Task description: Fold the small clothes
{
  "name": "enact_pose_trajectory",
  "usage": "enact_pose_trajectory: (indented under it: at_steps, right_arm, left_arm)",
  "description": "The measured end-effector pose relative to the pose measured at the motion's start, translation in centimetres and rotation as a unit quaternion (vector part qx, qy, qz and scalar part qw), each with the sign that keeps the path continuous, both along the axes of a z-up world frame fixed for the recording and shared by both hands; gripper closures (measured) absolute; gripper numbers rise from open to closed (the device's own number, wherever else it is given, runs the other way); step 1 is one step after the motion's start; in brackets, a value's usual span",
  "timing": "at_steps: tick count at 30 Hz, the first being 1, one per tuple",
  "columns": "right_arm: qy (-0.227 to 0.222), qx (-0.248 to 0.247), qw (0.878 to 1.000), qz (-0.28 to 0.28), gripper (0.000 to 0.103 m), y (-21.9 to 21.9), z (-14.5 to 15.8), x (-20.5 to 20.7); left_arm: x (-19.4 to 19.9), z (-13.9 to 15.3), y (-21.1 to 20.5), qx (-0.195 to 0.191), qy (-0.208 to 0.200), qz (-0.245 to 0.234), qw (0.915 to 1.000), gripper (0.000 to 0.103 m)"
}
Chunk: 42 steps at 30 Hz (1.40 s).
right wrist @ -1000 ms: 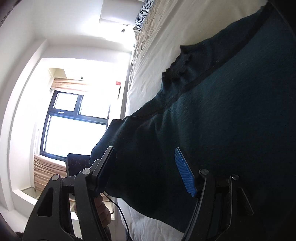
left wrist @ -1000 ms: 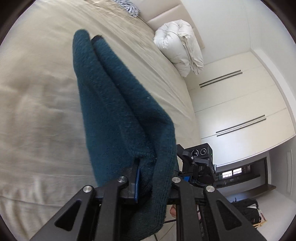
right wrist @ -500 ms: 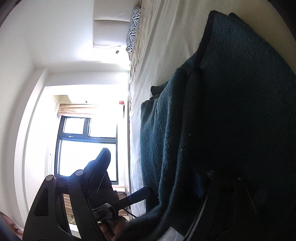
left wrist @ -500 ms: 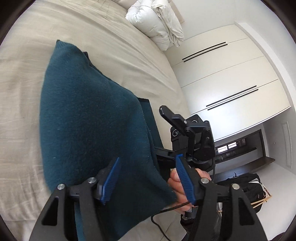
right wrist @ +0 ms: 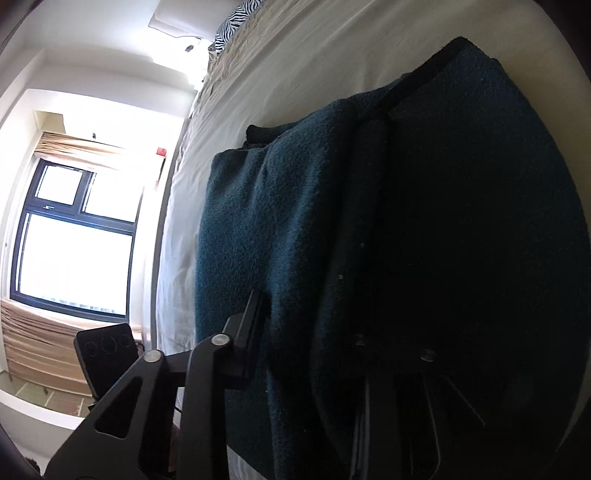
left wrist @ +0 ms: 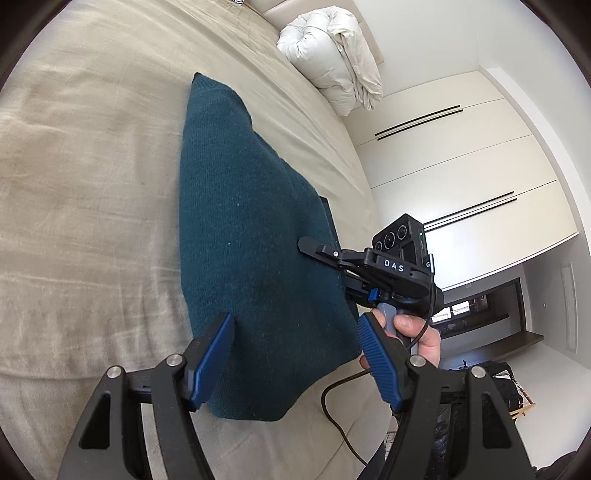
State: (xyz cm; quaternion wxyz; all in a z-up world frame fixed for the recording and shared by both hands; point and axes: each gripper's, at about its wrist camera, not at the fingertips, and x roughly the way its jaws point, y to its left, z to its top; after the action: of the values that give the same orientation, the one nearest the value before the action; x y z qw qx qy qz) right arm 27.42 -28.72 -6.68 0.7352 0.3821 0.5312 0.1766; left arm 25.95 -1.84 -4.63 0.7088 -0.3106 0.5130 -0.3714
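Where the beige bedcover spreads flat near the mattress edge, a dark teal knitted garment lies folded on it, its narrow end pointing up the bed and its broad end near the edge. From the right wrist view the same garment shows stacked layers, with a darker ribbed band running across the top of the fold.

Just above the near end of the garment hangs the left gripper, its blue-padded fingers spread wide apart with nothing between them; the cloth lies under the gap, untouched by the pads. The right gripper reaches in from the bed's edge, one black finger lying over the garment's side edge, with a bare hand around its grip and a black cable trailing off below. In its own view, one finger lies on top of the knit and the other is lost in the dark beneath the folded layers, so I cannot tell whether it is clamping the cloth or merely straddling it.

Farther off, a bundled white duvet sits toward the head of the bed, a zebra-print pillow lies at the headboard, white wardrobe doors fill one wall, and a bright window the other.
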Motion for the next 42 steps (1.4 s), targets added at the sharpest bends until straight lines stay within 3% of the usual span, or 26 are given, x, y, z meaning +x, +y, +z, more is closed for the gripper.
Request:
enact_pose_trajectory:
  at_steps: [6, 13, 17, 25, 31, 33, 40, 41, 42]
  right_arm:
    - [-0.020, -0.059, 0.998, -0.009, 0.090, -1.5, 1.8, 0.0]
    - [-0.025, -0.073, 0.997, -0.028, 0.090, -4.8, 2.5, -0.3]
    - [-0.017, -0.067, 0.996, -0.050, 0.090, -6.6, 1.6, -0.4]
    - [-0.020, -0.069, 0.996, -0.055, 0.090, -6.1, 1.2, -1.0]
    - [-0.030, -0.033, 0.997, -0.069, 0.091, -7.4, -0.1, -2.4]
    - [-0.027, -0.027, 0.996, -0.080, 0.087, -7.6, 0.4, -2.9]
    - [-0.057, -0.057, 0.991, -0.109, 0.079, -10.1, 3.7, -5.1]
    - [-0.055, -0.057, 0.991, -0.108, 0.075, -10.2, 3.7, -5.1]
    - [-0.052, -0.056, 0.991, -0.106, 0.062, -10.2, 3.6, -5.1]
  left_arm:
    - [-0.4, -0.2, -0.6, 0.003, 0.004, -0.009, 1.0000, 0.032]
    - [-0.2, 0.1, -1.6, 0.012, -0.004, -0.012, 0.9998, 0.032]
    - [-0.2, 0.3, -1.8, 0.023, -0.008, -0.016, 0.9996, 0.032]
    - [0.8, 0.4, -2.4, 0.051, -0.007, -0.011, 0.9986, 0.032]
    - [1.8, 0.7, -2.4, 0.068, -0.011, -0.003, 0.9976, 0.029]
    - [2.3, 0.6, -2.7, 0.075, -0.014, 0.000, 0.9971, 0.023]
    - [4.4, -0.3, -3.5, 0.093, -0.009, 0.019, 0.9954, 0.023]
    - [4.8, -0.3, -3.6, 0.097, -0.009, 0.025, 0.9950, 0.022]
    - [5.1, -0.4, -3.7, 0.100, -0.007, 0.029, 0.9946, 0.022]
